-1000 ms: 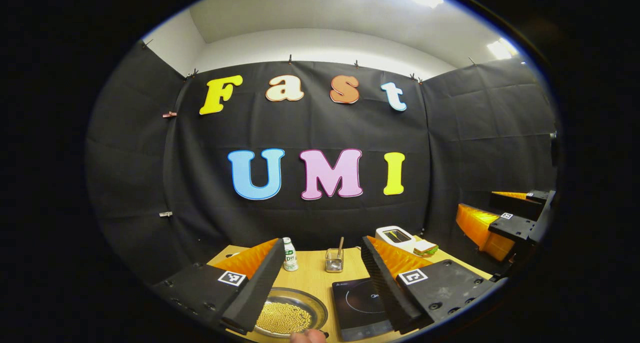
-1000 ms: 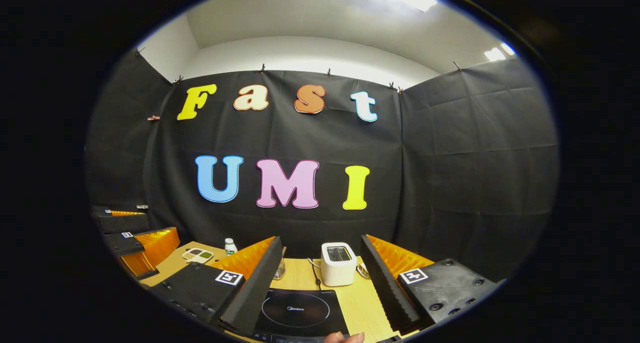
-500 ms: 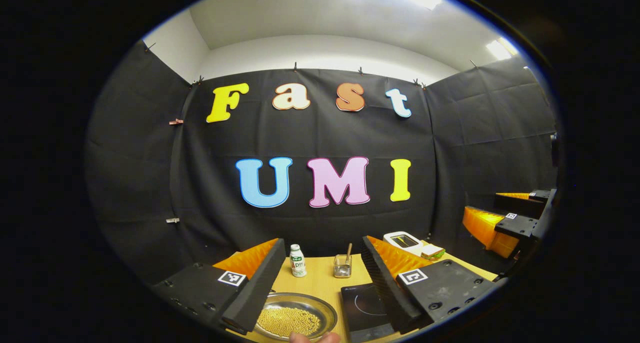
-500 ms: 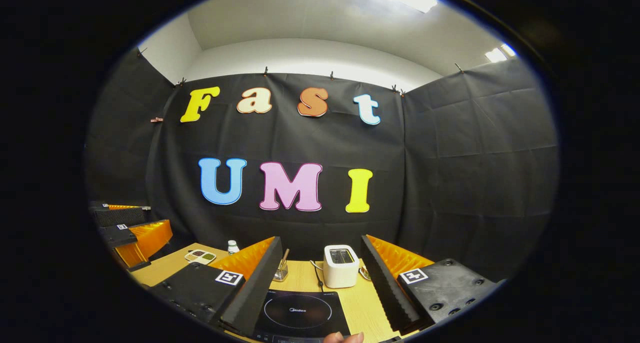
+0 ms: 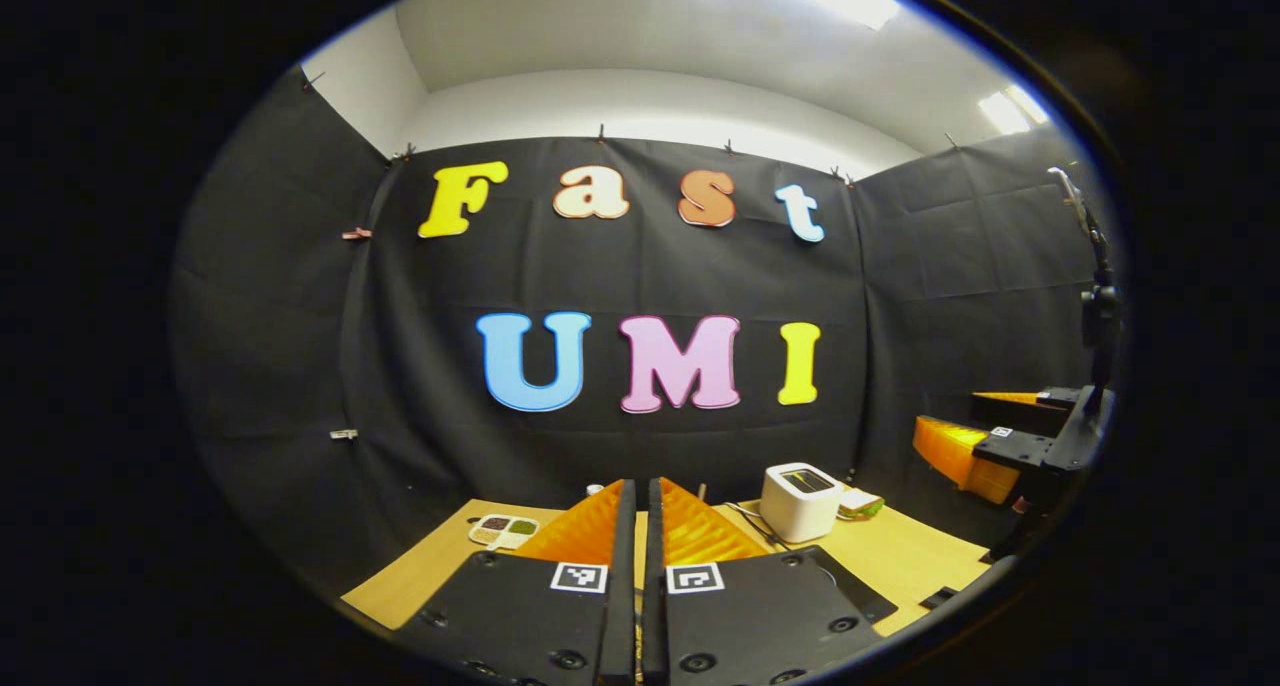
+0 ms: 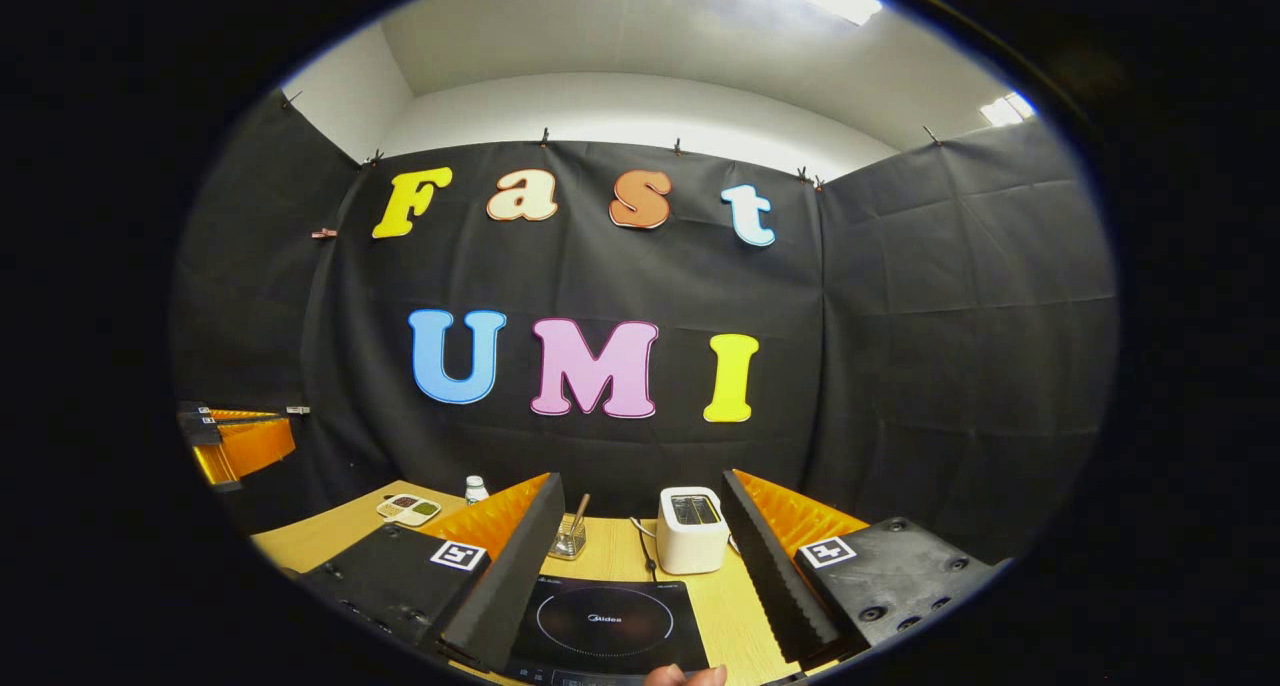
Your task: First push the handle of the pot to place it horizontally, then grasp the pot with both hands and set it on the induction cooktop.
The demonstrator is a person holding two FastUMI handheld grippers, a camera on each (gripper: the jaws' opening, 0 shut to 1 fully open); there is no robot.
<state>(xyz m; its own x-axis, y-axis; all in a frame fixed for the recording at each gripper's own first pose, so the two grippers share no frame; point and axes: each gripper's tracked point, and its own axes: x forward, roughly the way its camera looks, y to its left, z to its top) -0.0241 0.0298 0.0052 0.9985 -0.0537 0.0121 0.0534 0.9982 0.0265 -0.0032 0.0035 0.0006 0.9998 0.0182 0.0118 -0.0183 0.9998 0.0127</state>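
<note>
Two claws above the desk (image 6: 720, 606): left claw (image 5: 637, 526) pressed together, gripping nothing. Right claw (image 6: 640, 556) spread apart over the induction cooktop (image 6: 605, 621), toaster (image 6: 692, 531) just beyond.

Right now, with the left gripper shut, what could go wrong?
The shut left gripper blocks that camera's sight of the table ahead, so a blind push at the pot handle may miss. The open right gripper hangs over the black glass induction cooktop, close to the white toaster and its cord.
</note>
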